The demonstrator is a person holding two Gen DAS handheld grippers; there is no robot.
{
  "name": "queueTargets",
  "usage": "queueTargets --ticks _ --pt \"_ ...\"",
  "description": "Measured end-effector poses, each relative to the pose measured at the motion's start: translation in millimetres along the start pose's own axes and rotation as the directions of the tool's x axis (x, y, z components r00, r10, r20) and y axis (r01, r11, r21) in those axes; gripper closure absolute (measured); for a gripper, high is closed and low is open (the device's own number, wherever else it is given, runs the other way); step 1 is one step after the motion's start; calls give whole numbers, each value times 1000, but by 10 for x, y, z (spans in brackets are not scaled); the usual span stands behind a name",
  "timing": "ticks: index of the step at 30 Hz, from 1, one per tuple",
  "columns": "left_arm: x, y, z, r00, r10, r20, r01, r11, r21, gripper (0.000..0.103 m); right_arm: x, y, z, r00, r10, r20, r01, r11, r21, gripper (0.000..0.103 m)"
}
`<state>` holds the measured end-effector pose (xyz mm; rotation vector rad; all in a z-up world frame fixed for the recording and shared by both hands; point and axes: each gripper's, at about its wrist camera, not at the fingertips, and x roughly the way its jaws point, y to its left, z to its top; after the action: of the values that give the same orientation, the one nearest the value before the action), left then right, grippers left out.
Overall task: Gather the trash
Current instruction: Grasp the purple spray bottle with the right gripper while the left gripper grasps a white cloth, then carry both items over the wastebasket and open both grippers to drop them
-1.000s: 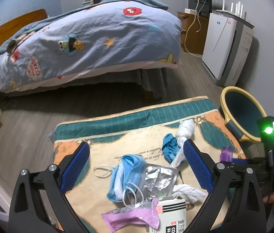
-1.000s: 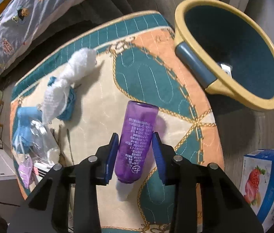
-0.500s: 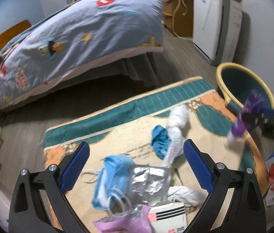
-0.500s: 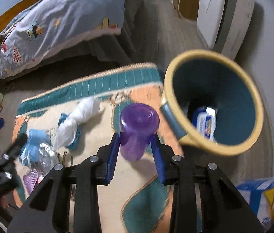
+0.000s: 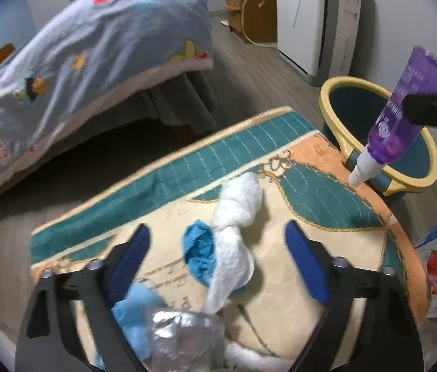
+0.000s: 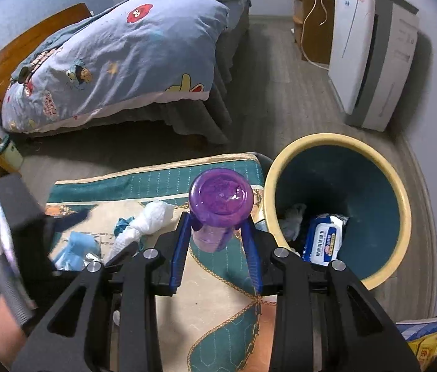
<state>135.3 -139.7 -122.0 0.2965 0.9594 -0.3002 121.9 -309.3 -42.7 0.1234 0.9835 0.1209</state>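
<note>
Right tongs [image 6: 216, 252] are clamping a purple bottle [image 6: 220, 209] between the blue pads, holding it in the air with its white cap pointing down, just beside the rim of the yellow-rimmed bin [image 6: 402, 204]. A wipes packet [image 6: 323, 241] is lying inside the bin.

Left tongs [image 5: 218, 263] are standing released; the jaws have just been closing, pads not touching anything. Between them a twisted white tissue [image 5: 233, 232] is lying on the patterned rug [image 5: 311, 198], overlapping a crumpled teal scrap [image 5: 198, 252]. Silver foil [image 5: 181, 338] and a light blue mask [image 5: 131, 308] are lying nearer the camera, blurred.
</note>
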Motion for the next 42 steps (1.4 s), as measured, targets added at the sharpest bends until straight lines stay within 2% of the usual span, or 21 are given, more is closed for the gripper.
queueTargets --ticks 2,8,12,13,14,15,17,25,32,42 --pt "86 -14 16 1000 -6 -14 6 1000 3 31 0 -21 36 1000 3 4 -3 1000 -3 70" --pt "277 -56 131 999 -39 -13 39 999 -4 36 0 -96 93 999 42 7 -42 999 22 70" --pt "436 -126 133 999 -22 -44 23 999 25 43 13 -109 99 998 56 -3 -56 998 18 70" --pt "471 -137 125 998 -19 -54 21 999 33 52 14 -116 105 998 58 -5 -58 998 17 70" --pt "497 -148 118 998 -17 -64 20 999 41 66 13 -124 108 998 59 -6 -59 998 19 70" --pt "531 -158 108 997 -14 -81 18 999 52 71 12 -123 108 998 57 -5 -57 998 20 70" --pt "531 -168 98 996 -24 -83 29 998 63 71 12 -158 113 998 59 -9 -59 998 32 70" --pt "170 -213 242 997 -78 27 76 995 58 72 -104 -283 202 998 57 -4 -57 997 57 70" --pt "-141 -267 388 993 -68 101 64 997 39 72 -287 -511 310 999 6 38 -9 997 77 70" --pt "-419 -496 650 974 -142 176 141 990 19 72 -528 -1001 400 994 -50 96 35 987 154 70"
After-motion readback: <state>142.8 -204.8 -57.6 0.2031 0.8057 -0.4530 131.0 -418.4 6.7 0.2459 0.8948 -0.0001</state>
